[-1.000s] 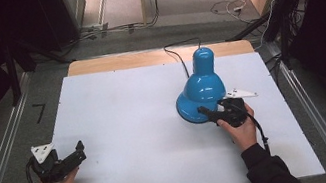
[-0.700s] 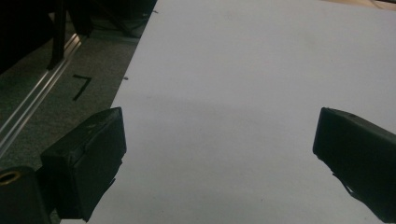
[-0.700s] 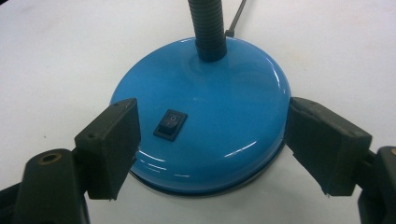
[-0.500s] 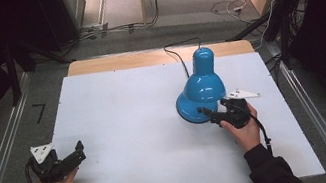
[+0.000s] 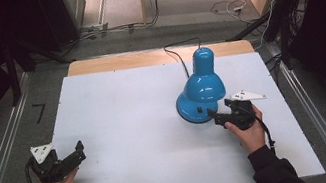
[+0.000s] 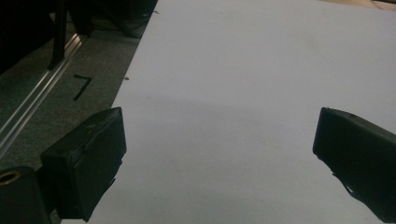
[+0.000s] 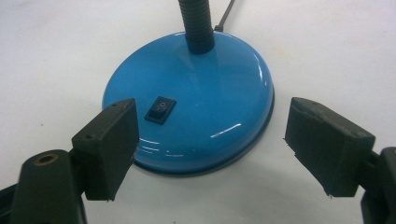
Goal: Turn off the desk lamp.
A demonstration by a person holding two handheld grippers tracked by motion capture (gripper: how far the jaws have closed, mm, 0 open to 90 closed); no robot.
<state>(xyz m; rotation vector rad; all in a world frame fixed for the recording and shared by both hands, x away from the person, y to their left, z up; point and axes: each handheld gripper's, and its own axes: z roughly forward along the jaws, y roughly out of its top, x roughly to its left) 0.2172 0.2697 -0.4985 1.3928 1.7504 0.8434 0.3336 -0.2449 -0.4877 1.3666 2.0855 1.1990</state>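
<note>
- Since a second ago, little has shifted: right gripper (image 5: 218, 114) stays at the lamp's foot, jaws spread wide, grasping nothing.
- White table (image 5: 117, 104), smooth and matte.
- Blue lamp (image 5: 201, 87): glossy domed base (image 7: 196, 93), ribbed black neck, small black rocker switch (image 7: 160, 110).
- Left gripper (image 5: 69, 161) rests released at the near-left edge.

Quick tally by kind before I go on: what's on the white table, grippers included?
Blue desk lamp: 1
Grippers: 2, the left gripper and the right gripper, both open
Total: 3
</note>
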